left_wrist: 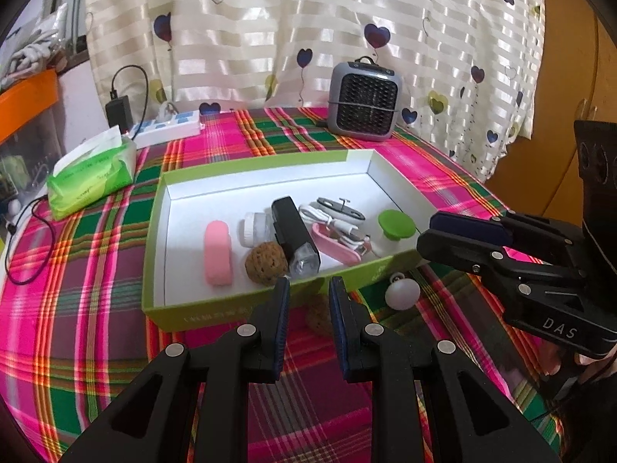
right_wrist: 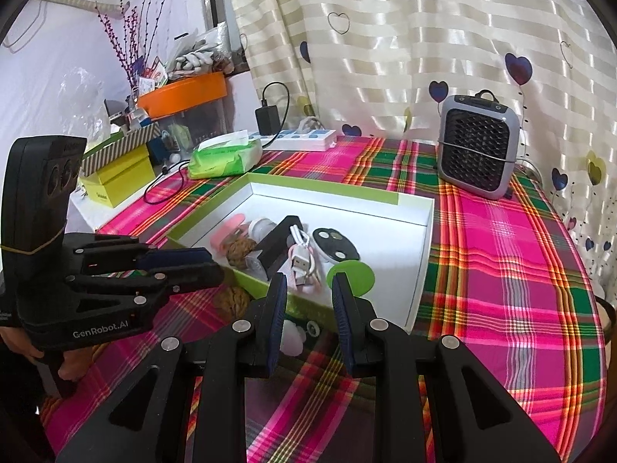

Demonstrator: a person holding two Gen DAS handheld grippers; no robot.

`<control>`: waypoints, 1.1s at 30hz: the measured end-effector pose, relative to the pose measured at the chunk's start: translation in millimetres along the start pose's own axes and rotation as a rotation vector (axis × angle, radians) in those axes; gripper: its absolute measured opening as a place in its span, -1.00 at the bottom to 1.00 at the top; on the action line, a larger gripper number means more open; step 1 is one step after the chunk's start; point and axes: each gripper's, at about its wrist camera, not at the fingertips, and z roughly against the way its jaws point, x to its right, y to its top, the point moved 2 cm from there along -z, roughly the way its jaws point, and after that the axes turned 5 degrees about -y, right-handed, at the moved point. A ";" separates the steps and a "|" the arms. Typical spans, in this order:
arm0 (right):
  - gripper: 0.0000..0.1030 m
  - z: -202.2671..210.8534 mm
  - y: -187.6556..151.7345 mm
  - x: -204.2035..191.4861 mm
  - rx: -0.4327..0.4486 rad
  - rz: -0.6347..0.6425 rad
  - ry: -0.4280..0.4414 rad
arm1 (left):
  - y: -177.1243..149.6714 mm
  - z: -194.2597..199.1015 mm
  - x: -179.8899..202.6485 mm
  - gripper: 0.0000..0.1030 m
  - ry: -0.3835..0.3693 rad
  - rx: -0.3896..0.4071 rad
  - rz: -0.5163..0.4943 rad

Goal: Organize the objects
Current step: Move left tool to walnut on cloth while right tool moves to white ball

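Left wrist view: the left gripper (left_wrist: 308, 289), fingers parted and empty, hovers above a brown walnut (left_wrist: 318, 314) outside the box (left_wrist: 231, 308); it should descend squarely. Right wrist view: the right gripper (right_wrist: 308, 289), likewise empty, straddles the white ball (right_wrist: 293, 333).

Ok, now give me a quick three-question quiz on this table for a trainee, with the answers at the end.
1. True or false: the left gripper and the right gripper each grip an object.
2. Which of these lies outside the green box, on the tablecloth? A: pink bar. B: white ball. C: black flashlight.
3. How many walnuts are in view, and where?

Key
1. False: both are open, with nothing between the fingers.
2. B.
3. Two: one walnut in the box, one walnut on the cloth just in front of the box.
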 end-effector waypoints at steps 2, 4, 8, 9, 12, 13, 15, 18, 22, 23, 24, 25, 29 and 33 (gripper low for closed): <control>-0.51 -0.4 -0.6 -0.8 -0.004 0.002 0.003 | -1.1 -0.2 0.8 -0.63 -0.007 -0.005 -0.002; -0.51 0.1 -0.9 -1.5 -0.005 0.005 0.007 | -1.5 0.5 2.3 -0.63 -0.012 -0.004 -0.009; -0.51 0.5 -1.8 -2.0 -0.009 0.012 0.018 | -4.4 -0.4 5.2 -0.57 -0.023 -0.012 -0.021; -0.51 0.6 -2.5 -2.5 -0.012 0.014 0.021 | -5.6 -1.6 5.8 -0.56 -0.023 -0.019 -0.023; -0.47 0.5 -4.3 -4.0 -0.026 0.025 0.030 | -8.2 -6.3 6.6 -0.55 -0.024 -0.039 -0.028; -0.44 0.1 -5.1 -4.4 -0.032 0.028 0.033 | -8.9 -7.7 6.8 -0.54 -0.023 -0.044 -0.029; -0.15 -0.7 -7.2 -5.6 -0.045 0.039 0.035 | -9.8 -9.6 6.3 -0.46 -0.024 -0.051 -0.030; -0.12 -1.4 -9.4 -7.7 -0.057 0.051 0.036 | -10.2 -10.8 6.6 -0.43 -0.026 -0.055 -0.031; -0.12 -4.7 -12.1 -10.8 -0.078 0.067 0.038 | -11.2 -12.1 7.4 -0.41 -0.031 -0.059 -0.034; -0.12 -5.9 -12.9 -11.5 -0.087 0.071 0.038 | -11.3 -12.3 7.6 -0.40 -0.032 -0.059 -0.034; -0.12 -6.7 -13.2 -11.7 -0.092 0.073 0.038 | -11.4 -12.4 7.9 -0.40 -0.032 -0.059 -0.035; -0.12 -7.3 -13.7 -12.1 -0.096 0.075 0.038 | -11.7 -12.4 8.1 -0.40 -0.033 -0.060 -0.035; -0.12 -9.3 -14.6 -12.6 -0.112 0.075 0.041 | -11.7 -12.8 8.4 -0.40 -0.036 -0.062 -0.035; -0.12 -10.8 -15.3 -12.2 -0.127 0.074 0.041 | -11.8 -14.3 9.5 -0.39 -0.044 -0.067 -0.035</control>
